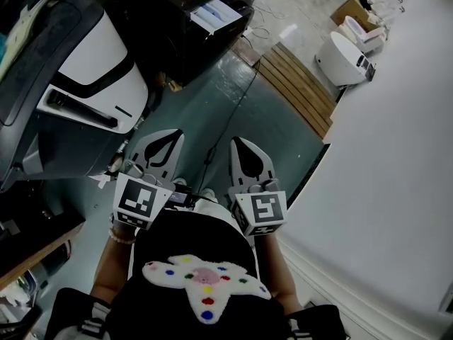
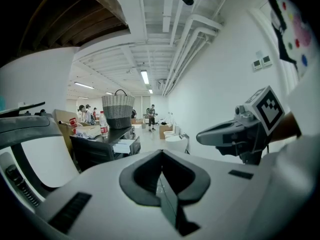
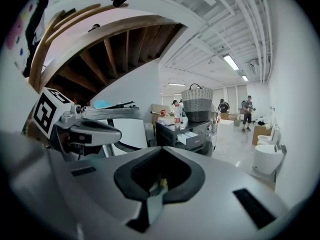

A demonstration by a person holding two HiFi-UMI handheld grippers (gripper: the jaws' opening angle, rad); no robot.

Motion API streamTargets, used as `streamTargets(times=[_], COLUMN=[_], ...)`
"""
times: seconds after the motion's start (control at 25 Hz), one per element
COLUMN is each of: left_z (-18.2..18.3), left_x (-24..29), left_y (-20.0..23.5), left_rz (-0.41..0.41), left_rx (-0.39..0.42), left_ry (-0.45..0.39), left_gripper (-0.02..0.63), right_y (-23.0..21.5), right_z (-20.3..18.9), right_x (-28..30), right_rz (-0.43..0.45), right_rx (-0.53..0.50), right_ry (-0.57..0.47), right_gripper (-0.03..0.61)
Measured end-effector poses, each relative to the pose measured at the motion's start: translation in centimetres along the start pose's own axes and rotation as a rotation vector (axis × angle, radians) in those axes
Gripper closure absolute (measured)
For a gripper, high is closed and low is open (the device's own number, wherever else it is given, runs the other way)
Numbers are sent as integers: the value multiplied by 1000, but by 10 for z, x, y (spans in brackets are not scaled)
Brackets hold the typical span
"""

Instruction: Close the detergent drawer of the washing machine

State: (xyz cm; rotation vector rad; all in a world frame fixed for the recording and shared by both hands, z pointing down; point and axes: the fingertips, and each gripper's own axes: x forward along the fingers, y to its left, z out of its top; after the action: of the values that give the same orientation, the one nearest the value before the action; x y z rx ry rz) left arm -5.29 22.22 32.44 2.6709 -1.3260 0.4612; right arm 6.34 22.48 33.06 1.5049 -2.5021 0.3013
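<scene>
The person is holding the left hand-held gripper (image 1: 167,139) and the right hand-held gripper (image 1: 242,146) side by side above the dark floor (image 1: 212,112). Each is showing its jaws pressed together, with nothing between them. The detergent drawer (image 1: 216,14) is sticking out of the dark washing machine (image 1: 166,44) — well ahead of both grippers, untouched. A woven basket (image 3: 197,103) and a bottle (image 3: 177,114) are sitting on top of the machine.

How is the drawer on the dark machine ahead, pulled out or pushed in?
Pulled out: the drawer juts white from the dark machine front.
</scene>
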Motion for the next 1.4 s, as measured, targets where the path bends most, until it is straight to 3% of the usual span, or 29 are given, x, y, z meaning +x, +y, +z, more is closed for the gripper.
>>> streamTargets(times=[0.6,1.4], left_z=[7,-4], left_x=[2,-16], left_y=[24,43], left_rz=[-41,-114], left_rx=[18,31], left_ry=[-43,-70], left_gripper=[603,603], right_y=[11,39], right_z=[19,19], right_x=[13,12], right_rz=[-76,-169], right_rx=[-56,-78], right_ry=[-59,-52], right_gripper=[574,574])
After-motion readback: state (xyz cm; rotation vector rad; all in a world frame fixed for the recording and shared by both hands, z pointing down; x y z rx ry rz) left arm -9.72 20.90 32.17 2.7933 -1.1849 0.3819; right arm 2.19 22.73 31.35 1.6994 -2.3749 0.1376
